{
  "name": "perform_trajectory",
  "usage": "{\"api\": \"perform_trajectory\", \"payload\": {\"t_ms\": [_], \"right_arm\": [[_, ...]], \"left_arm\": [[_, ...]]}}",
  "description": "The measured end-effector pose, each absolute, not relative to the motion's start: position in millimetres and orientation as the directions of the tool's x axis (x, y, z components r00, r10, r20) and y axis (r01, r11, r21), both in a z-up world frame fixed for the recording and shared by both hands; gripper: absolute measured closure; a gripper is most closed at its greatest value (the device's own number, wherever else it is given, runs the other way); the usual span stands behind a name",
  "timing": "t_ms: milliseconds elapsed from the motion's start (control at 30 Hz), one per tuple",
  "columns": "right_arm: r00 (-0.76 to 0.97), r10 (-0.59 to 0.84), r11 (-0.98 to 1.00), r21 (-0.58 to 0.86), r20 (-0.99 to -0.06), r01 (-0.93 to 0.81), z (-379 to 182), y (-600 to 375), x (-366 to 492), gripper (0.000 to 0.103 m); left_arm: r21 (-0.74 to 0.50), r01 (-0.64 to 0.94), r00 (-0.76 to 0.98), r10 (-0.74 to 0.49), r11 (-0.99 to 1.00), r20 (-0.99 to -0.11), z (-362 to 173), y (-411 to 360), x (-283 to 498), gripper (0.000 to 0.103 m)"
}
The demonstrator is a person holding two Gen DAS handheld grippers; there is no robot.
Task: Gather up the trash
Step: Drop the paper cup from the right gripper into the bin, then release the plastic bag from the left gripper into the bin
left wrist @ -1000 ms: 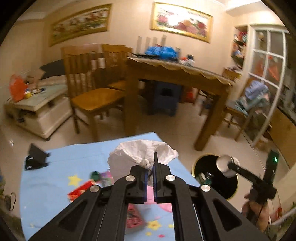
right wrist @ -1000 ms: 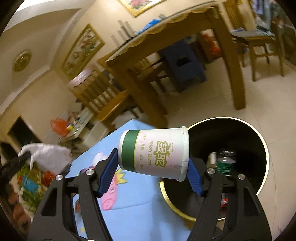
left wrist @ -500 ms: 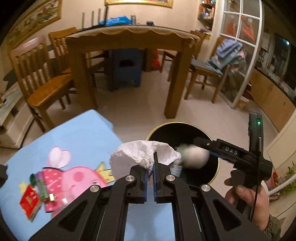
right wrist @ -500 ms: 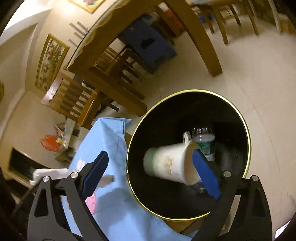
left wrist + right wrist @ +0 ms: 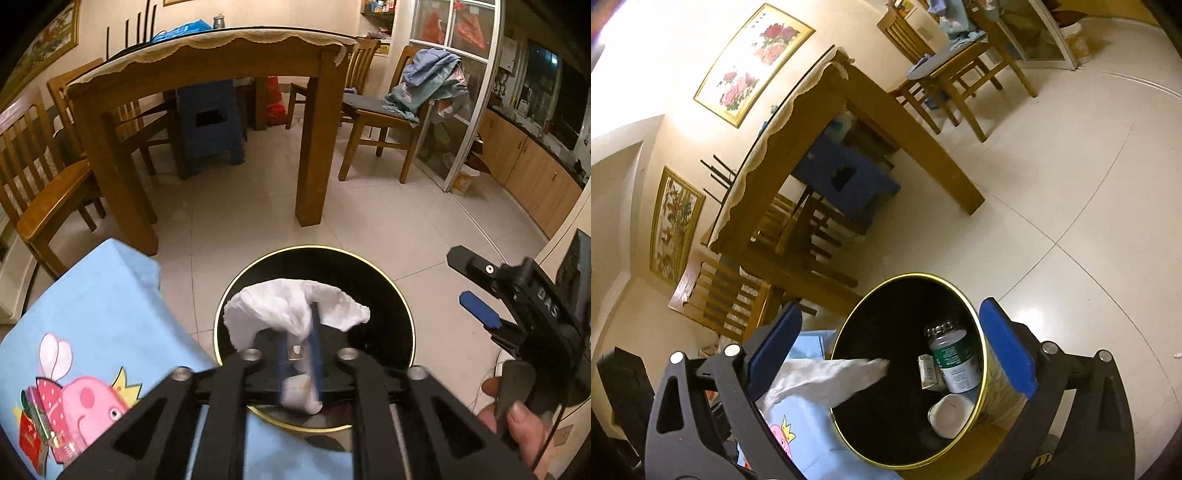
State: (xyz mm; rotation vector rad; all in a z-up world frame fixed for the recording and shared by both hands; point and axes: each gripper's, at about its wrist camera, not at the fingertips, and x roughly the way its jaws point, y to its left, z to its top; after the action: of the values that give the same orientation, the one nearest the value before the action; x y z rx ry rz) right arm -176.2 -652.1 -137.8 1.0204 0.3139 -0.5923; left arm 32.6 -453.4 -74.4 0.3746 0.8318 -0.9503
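Note:
A black bin with a gold rim point(image 5: 402, 299) point(image 5: 979, 325) stands on the floor beside the blue cloth. My left gripper point(image 5: 299, 325) sits over the bin mouth; its jaws stand slightly apart, with a crumpled white tissue point(image 5: 280, 310) point(image 5: 834, 380) between them. My right gripper point(image 5: 886, 354) is open and empty above the bin; it also shows in the left wrist view point(image 5: 476, 291). Inside the bin lie a white paper cup point(image 5: 951, 413), a green-labelled bottle point(image 5: 953, 362) and a small carton point(image 5: 927, 371).
The blue cartoon cloth point(image 5: 99, 321) covers a low table left of the bin, with red wrappers point(image 5: 33, 435) at its left edge. A wooden dining table point(image 5: 207, 55), chairs point(image 5: 40, 166) and a blue stool point(image 5: 210, 122) stand beyond on the tiled floor.
The right gripper opened and dropped the white cup into the bin. The left gripper carried the tissue from the cloth to above the bin, and its jaws have parted a little.

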Motion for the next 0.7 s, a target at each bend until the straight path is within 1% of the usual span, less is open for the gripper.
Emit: {"api": "perform_trajectory", "payload": {"t_ms": [33, 67, 100, 133, 267, 300, 367, 433, 567, 700], "right_arm": [[0.8, -0.318, 0.389, 0.7, -0.508, 0.599, -137.3, -652.7, -177.4, 0.008], [0.8, -0.322, 0.391, 0.698, -0.507, 0.599, -136.1, -653.2, -177.6, 0.008], [0.799, -0.325, 0.395, 0.695, -0.506, 0.601, -135.4, -653.3, -177.6, 0.008], [0.796, -0.331, 0.401, 0.688, -0.507, 0.605, -133.8, -652.1, -176.7, 0.008], [0.785, -0.335, 0.419, 0.664, -0.521, 0.619, -128.8, -643.7, -168.1, 0.007], [0.782, -0.331, 0.425, 0.656, -0.528, 0.624, -129.2, -642.4, -165.4, 0.007], [0.772, -0.325, 0.443, 0.633, -0.546, 0.635, -128.4, -638.7, -158.2, 0.007], [0.759, -0.325, 0.466, 0.603, -0.564, 0.648, -127.2, -633.8, -150.2, 0.006], [0.731, -0.338, 0.519, 0.531, -0.592, 0.67, -124.1, -620.6, -133.0, 0.006], [0.71, -0.334, 0.609, 0.434, -0.62, 0.664, -120.5, -598.4, -105.7, 0.006]], "left_arm": [[-0.066, 0.832, 0.312, -0.564, 0.551, -0.765, -75.8, -454.4, 32.2, 0.063], [-0.068, 0.831, 0.311, -0.563, 0.552, -0.765, -77.8, -456.0, 31.7, 0.057], [-0.071, 0.833, 0.302, -0.558, 0.549, -0.773, -81.9, -456.5, 31.4, 0.047], [-0.071, 0.831, 0.297, -0.548, 0.551, -0.782, -87.0, -455.7, 31.7, 0.043], [-0.075, 0.816, 0.278, -0.503, 0.573, -0.818, -105.3, -445.8, 33.0, 0.043], [-0.078, 0.811, 0.275, -0.495, 0.58, -0.824, -108.0, -438.6, 32.8, 0.041], [-0.069, 0.801, 0.281, -0.475, 0.595, -0.834, -112.5, -416.7, 28.5, 0.032], [-0.04, 0.789, 0.311, -0.455, 0.613, -0.835, -112.9, -392.6, 20.6, 0.013], [-0.004, 0.755, 0.363, -0.422, 0.656, -0.831, -107.7, -331.7, 10.8, 0.006], [-0.019, 0.687, 0.387, -0.389, 0.726, -0.836, -104.0, -266.1, 17.8, 0.007]]}}
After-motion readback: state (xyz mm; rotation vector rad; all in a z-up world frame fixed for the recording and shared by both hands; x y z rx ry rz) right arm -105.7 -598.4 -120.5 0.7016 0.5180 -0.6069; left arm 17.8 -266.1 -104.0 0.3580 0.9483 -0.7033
